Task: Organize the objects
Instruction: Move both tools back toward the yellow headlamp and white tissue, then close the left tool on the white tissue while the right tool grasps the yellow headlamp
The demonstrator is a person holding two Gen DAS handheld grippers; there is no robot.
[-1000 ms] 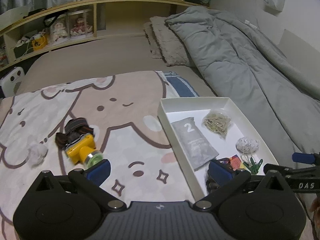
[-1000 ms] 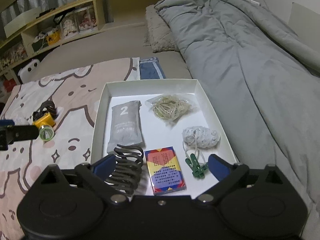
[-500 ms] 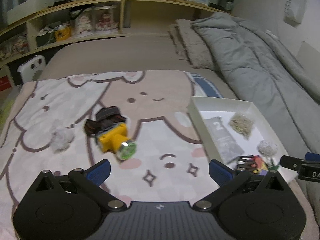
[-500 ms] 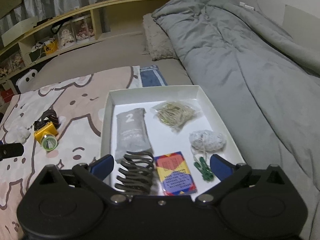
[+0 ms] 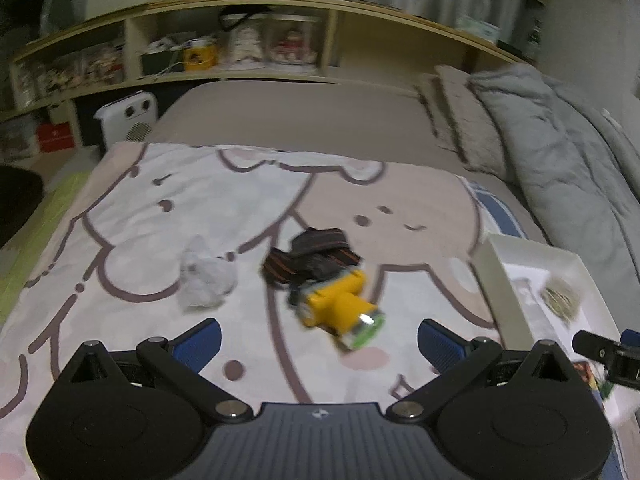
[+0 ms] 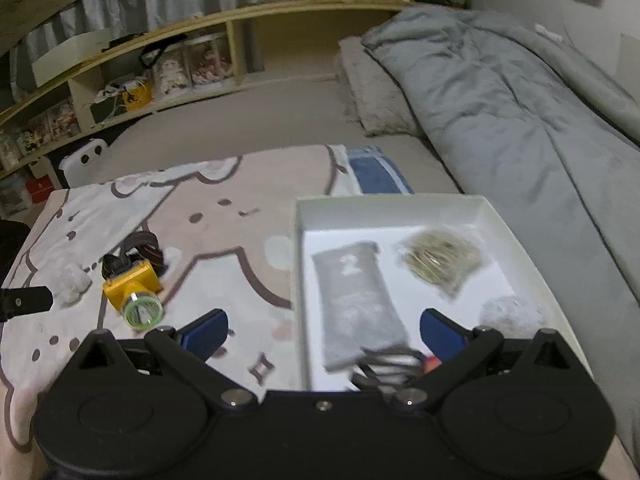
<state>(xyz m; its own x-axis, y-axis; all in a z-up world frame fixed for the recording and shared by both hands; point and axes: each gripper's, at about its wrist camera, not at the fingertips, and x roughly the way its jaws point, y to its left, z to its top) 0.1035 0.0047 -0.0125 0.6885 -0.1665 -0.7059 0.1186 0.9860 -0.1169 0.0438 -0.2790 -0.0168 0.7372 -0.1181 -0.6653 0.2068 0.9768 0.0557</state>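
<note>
A yellow headlamp with a dark strap lies on the cartoon blanket, just ahead of my open, empty left gripper. A white crumpled wad lies to its left. The headlamp also shows in the right wrist view. My right gripper is open and empty over the near left corner of the white tray. The tray holds a grey pouch, a bag of rubber bands, a white string ball and a dark spring clip.
A grey duvet and pillows lie on the right of the bed. A wooden shelf with boxes and dolls runs along the back. A white appliance stands beside the bed.
My left gripper has swung left, from the tray's edge to face the headlamp. My right gripper has pulled back and shifted left, so the tray's near items slide under it.
</note>
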